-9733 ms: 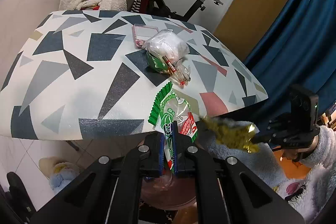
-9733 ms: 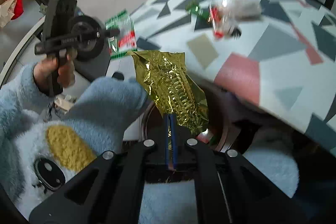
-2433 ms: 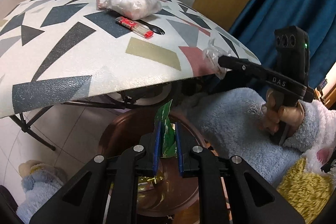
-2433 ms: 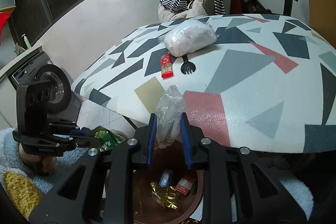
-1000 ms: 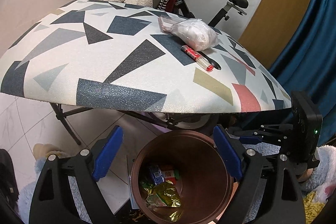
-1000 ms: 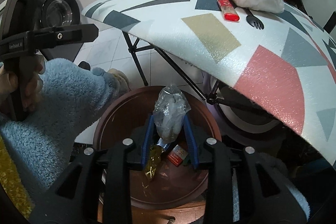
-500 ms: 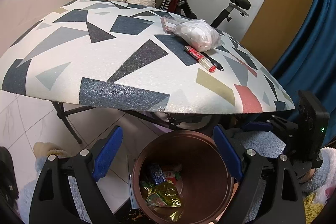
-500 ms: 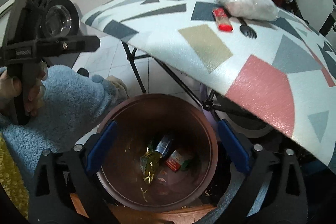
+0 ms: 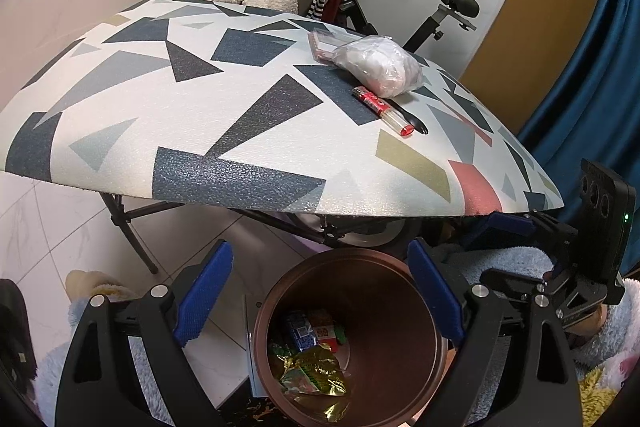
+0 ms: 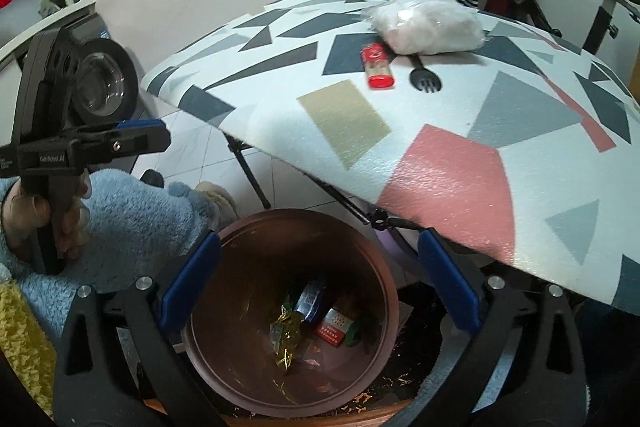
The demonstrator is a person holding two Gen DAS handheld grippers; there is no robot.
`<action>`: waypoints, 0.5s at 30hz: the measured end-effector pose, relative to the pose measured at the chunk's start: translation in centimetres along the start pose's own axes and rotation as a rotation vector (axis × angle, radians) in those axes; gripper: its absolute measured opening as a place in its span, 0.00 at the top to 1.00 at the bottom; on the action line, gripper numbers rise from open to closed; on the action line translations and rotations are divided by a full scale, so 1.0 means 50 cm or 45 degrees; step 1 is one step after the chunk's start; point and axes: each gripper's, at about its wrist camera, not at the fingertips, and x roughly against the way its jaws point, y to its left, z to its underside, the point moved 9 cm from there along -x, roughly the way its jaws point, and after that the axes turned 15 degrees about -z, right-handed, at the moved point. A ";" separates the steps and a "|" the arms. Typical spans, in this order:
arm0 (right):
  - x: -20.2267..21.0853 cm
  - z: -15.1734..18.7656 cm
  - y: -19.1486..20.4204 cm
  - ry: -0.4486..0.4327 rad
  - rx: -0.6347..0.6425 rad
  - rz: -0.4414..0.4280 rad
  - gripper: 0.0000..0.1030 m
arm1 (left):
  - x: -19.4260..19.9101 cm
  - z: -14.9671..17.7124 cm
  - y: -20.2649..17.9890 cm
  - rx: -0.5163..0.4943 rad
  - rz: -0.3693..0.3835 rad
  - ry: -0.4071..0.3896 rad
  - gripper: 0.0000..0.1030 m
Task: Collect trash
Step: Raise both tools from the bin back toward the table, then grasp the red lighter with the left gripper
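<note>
Brown and round, the bin [image 9: 400, 307] stands on the floor just under the near edge of the table [image 9: 200, 107], and both grippers hang over its mouth. The left gripper [image 9: 320, 297] has its blue-padded fingers [image 9: 204, 291] spread wide, one to each side of the bin's rim, with nothing between them. The right gripper [image 10: 316, 281] is spread just as wide above the bin and is empty too. At the bottom of the bin lie a crumpled gold wrapper [image 9: 316, 371], a small blue packet [image 9: 298, 329] and a red-and-white pack [image 10: 334, 325], bunched together. Up on the table, well beyond the bin, a white plastic bag [image 9: 378, 71] sits near the far side; a red lighter [image 9: 382, 111] and a black fork [image 10: 424, 81] lie side by side just in front of it.
</note>
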 end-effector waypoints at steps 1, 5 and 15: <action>0.004 -0.003 -0.005 -0.011 -0.011 0.008 0.06 | 0.000 0.000 0.000 0.001 -0.001 0.002 0.15; 0.038 -0.031 -0.036 -0.090 -0.070 0.072 0.06 | 0.000 -0.020 0.001 0.000 -0.040 0.004 0.15; 0.131 -0.123 -0.169 -0.250 -0.176 0.330 0.06 | -0.058 -0.166 -0.099 0.008 -0.012 0.060 0.15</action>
